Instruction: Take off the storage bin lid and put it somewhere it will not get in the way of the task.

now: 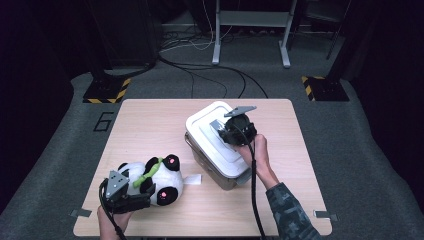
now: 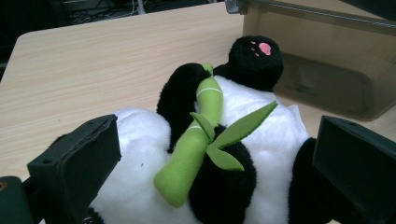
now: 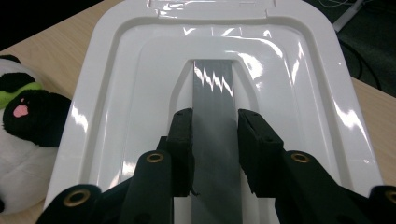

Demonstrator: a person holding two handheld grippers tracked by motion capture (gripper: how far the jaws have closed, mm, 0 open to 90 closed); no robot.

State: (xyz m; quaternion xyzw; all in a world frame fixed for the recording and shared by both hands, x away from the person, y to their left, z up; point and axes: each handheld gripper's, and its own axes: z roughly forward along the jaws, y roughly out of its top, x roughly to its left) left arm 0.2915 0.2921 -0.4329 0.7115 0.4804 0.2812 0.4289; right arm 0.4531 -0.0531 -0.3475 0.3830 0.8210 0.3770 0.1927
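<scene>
Right tongs point(image 3: 215, 135) are clamped on the grey strip handle point(image 3: 212, 93) of the glossy white plastic lid point(image 1: 212, 131), still seated on the bin. Left tongs point(image 2: 210, 163) gape wide around the black-and-white plush panda point(image 1: 152, 179) lying on the tabletop point(image 1: 150, 125), so probably nothing's packed yet

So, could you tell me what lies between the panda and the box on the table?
In the high view, a small white paper slip lies on the table between the panda and the box.
</scene>
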